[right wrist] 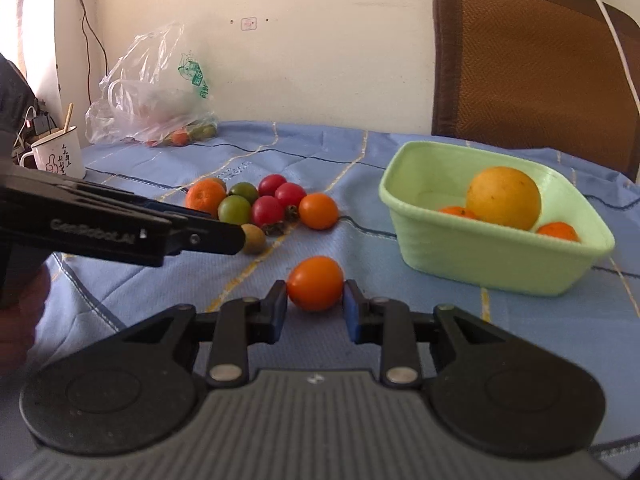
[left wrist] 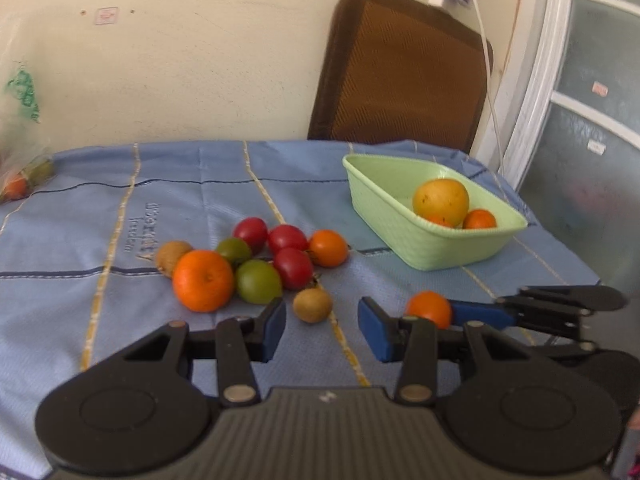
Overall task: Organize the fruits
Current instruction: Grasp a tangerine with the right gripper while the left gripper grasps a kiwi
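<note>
My right gripper (right wrist: pixel 315 300) is shut on a small orange fruit (right wrist: pixel 315 283) that rests on the blue cloth; in the left wrist view the same fruit (left wrist: pixel 429 309) sits at that gripper's blue pad. My left gripper (left wrist: pixel 322 326) is open with nothing between its pads, just short of a small brown fruit (left wrist: pixel 312 305). Behind it lies a pile of fruit: an orange (left wrist: pixel 203 280), green ones (left wrist: pixel 258 281) and red ones (left wrist: pixel 292 267). A light green basket (left wrist: pixel 420 248) at the right holds a large yellow fruit (left wrist: pixel 440 202) and two small orange ones.
A brown chair back (right wrist: pixel 532 60) stands behind the table. A clear plastic bag (right wrist: pixel 148 96) with more fruit and a white mug (right wrist: pixel 58 152) are at the far left. The table edge (left wrist: pixel 560 248) drops off just right of the basket.
</note>
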A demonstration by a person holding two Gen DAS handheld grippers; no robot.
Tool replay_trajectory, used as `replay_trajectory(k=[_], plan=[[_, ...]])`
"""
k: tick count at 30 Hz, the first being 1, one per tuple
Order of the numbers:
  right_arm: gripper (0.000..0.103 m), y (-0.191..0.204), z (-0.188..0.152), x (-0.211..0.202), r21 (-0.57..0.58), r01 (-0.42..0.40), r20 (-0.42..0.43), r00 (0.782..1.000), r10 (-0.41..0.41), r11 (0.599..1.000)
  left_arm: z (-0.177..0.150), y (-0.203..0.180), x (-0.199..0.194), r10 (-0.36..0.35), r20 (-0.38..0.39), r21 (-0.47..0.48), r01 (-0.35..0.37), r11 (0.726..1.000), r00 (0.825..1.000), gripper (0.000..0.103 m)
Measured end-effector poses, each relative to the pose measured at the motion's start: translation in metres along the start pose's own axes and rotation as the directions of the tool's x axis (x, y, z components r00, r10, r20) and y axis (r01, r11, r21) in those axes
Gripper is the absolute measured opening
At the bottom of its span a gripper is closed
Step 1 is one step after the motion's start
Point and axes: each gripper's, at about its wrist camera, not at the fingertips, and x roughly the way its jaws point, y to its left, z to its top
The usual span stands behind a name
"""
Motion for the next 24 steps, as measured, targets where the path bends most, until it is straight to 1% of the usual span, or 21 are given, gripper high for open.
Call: replay_trajectory(k=[2, 3, 5, 8, 10, 12, 16, 18, 21, 22, 24], plan=[[0.033, -0.007, -0.003, -0.005, 0.038, -0.005, 0.008, 1.000, 0.005, 0.999, 0.001, -0.004, 0.011, 0.037, -0.013, 0.012, -0.037, 0.999, 0.999, 0.040], [0.033, -0.010, -0.003, -0.005, 0.057, -0.010, 0.005, 1.000, 0.009, 0.998, 0.002, -0.005, 0.014, 0.043, -0.020, 0.011, -0.043, 0.999, 0.999, 0.040], [0.033, -0.015, -0.003, -0.004, 0.091, -0.018, 0.003, 1.000, 0.017, 0.996, 0.003, -0.003, 0.017, 0.049, -0.026, 0.003, -0.049, 0.999, 0.998, 0.026], [0.033, -0.016, -0.003, -0.004, 0.118, -0.029, 0.001, 1.000, 0.029, 0.993, 0.000, -0.005, 0.011, 0.047, -0.022, 0.005, -0.047, 0.999, 0.999, 0.026], [0.033, -0.016, -0.004, -0.005, 0.113, -0.030, 0.002, 1.000, 0.030, 0.993, -0.006, -0.008, 0.003, 0.022, -0.028, -0.004, -0.022, 1.000, 0.999, 0.026], [0.033, -0.013, -0.006, -0.008, 0.104, -0.026, -0.001, 1.000, 0.026, 0.994, -0.016, -0.015, -0.008, -0.019, -0.033, -0.007, 0.019, 1.000, 0.999, 0.026], [0.032, -0.006, -0.019, -0.027, 0.104, -0.051, 0.006, 0.999, 0.051, 0.993, -0.035, -0.038, -0.028, -0.072, -0.038, 0.048, 0.074, 0.996, 0.997, 0.026], [0.032, -0.003, -0.027, -0.041, 0.093, -0.046, 0.023, 0.999, 0.044, 0.995, -0.040, -0.046, -0.035, -0.102, -0.038, 0.067, 0.104, 0.992, 0.994, 0.026], [0.032, -0.007, -0.036, -0.055, 0.109, -0.048, 0.036, 0.998, 0.045, 0.993, -0.036, -0.055, -0.037, -0.123, -0.032, 0.081, 0.125, 0.989, 0.992, 0.026], [0.032, -0.008, -0.036, -0.057, 0.112, -0.038, 0.047, 0.998, 0.033, 0.993, -0.030, -0.057, -0.036, -0.129, -0.025, 0.084, 0.131, 0.988, 0.991, 0.026], [0.032, -0.012, -0.032, -0.062, 0.101, 0.010, 0.094, 0.995, -0.020, 0.995, -0.014, -0.063, -0.029, -0.147, -0.013, 0.075, 0.147, 0.986, 0.989, 0.026]])
